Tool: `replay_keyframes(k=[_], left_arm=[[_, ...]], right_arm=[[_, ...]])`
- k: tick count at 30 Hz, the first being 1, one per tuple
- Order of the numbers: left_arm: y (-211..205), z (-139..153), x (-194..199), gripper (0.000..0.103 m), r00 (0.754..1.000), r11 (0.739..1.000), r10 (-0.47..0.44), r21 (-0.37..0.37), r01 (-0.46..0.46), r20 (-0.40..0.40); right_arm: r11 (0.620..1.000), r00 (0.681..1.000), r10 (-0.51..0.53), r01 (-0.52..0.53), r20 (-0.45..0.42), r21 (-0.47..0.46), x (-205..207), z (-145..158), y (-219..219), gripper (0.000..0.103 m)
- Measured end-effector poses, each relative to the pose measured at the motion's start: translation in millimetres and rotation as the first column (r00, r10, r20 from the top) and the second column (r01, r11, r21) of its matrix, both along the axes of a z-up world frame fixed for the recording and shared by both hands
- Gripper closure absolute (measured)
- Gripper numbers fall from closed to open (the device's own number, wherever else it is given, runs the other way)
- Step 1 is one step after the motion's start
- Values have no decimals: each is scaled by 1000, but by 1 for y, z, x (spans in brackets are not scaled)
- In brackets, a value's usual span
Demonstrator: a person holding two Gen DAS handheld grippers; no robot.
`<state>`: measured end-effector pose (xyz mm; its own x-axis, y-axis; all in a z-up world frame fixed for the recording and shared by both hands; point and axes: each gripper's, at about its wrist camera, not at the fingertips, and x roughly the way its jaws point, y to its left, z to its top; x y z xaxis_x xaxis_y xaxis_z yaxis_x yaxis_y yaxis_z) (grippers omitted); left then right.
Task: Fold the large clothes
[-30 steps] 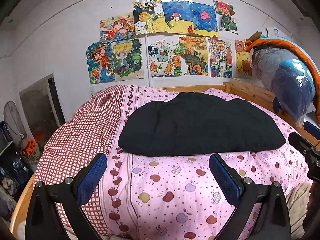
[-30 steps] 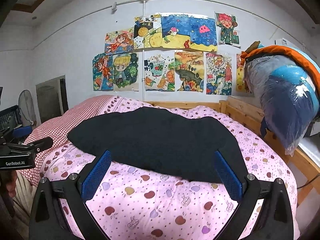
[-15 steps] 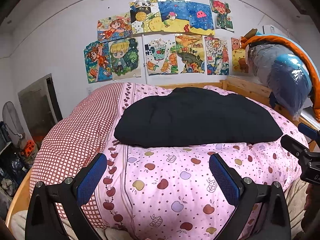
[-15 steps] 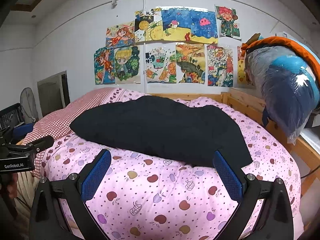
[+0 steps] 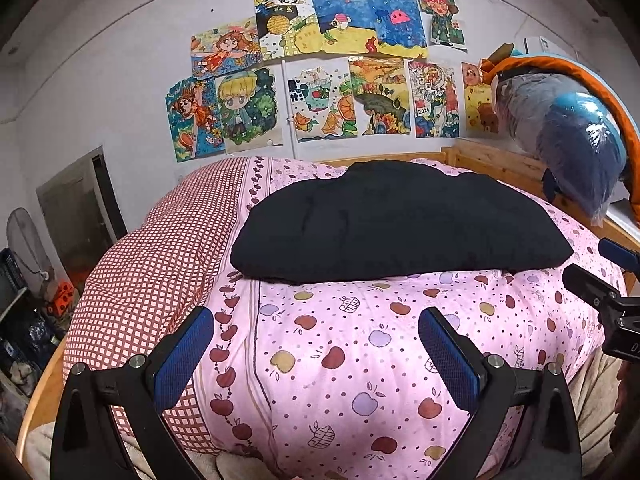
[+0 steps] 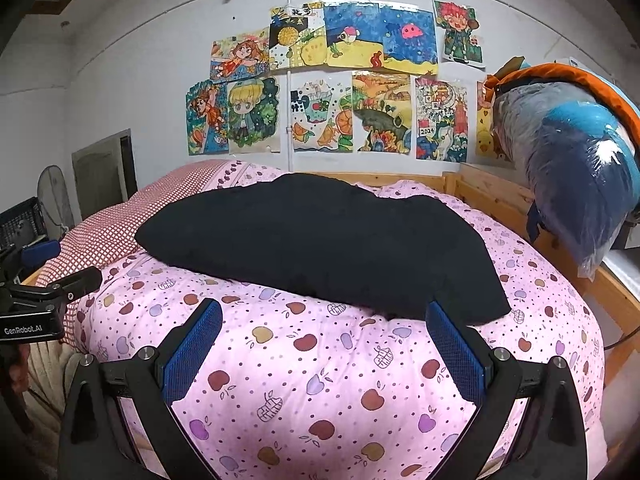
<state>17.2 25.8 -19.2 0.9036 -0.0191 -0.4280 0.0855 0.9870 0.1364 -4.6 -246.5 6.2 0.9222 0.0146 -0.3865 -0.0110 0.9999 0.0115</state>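
Both sets of tongs stand wide apart and hold nothing. The left tongs (image 5: 316,354) fill the bottom of the left wrist view, their blue pads (image 5: 184,356) over the pink apple-print quilt (image 5: 340,364). The right tongs (image 6: 326,354) sit likewise at the bottom of the right wrist view, also above the quilt. The black garment (image 5: 396,222) lies folded into a broad, flat shape across the middle of the bed, beyond both tongs and touching neither. A red-checked cover (image 5: 160,252) lies at its left. Coloured drawings (image 5: 320,68) hang on the white wall at the top, and a plastic-wrapped blue bundle (image 5: 576,132) sits on the wooden rail at the upper right.
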Motion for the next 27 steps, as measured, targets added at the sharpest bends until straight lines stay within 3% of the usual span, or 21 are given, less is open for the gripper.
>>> replay_keyframes(k=[27], left_arm=[[0, 6, 0, 0, 1000, 1000, -2, -8, 2, 13]], right_arm=[[1000, 1000, -9, 9, 15, 5, -2, 5, 6, 3]])
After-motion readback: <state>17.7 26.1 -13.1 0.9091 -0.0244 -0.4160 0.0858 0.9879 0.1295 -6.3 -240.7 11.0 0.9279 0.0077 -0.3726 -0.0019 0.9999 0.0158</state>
